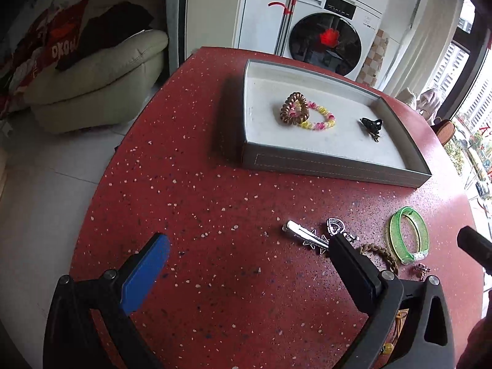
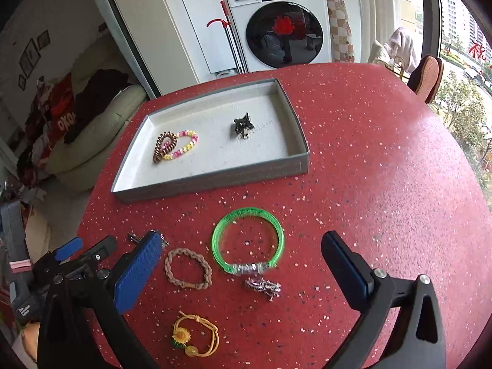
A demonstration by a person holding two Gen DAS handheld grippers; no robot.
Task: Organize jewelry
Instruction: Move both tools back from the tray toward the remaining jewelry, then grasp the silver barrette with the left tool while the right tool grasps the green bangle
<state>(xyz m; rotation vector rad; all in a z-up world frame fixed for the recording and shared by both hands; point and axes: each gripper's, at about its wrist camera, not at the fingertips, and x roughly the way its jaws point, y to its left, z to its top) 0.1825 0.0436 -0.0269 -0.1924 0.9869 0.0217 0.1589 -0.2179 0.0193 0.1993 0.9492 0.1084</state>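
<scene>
Red speckled stone makes up the round tabletop under both of your grippers. Your left gripper hangs over the near part of it with its blue-padded jaws spread wide and nothing between them; its right finger tip sits just beside a silver metal hair clip with star shapes and a small silver heart-shaped charm. Your right gripper is likewise wide apart and empty, low over the loose pieces.

Between your right gripper's fingers lies a translucent green plastic bangle with a silver clasp, flat on the table. Just left of it is a tan braided cord bracelet, close to the blue pad of the left finger. Just below the bangle's clasp rests a small silver and pink sparkly piece, too blurred to identify further. Nearer to you sits a yellow cord bracelet with a sunflower charm.

Farther back on the table stands a shallow grey rectangular tray with a pale lining. Inside it, toward its left end, a brown spiral hair tie overlaps a pink and yellow spiral hair tie. Well apart from them, toward the tray's right end, lies a small black claw clip.
</scene>
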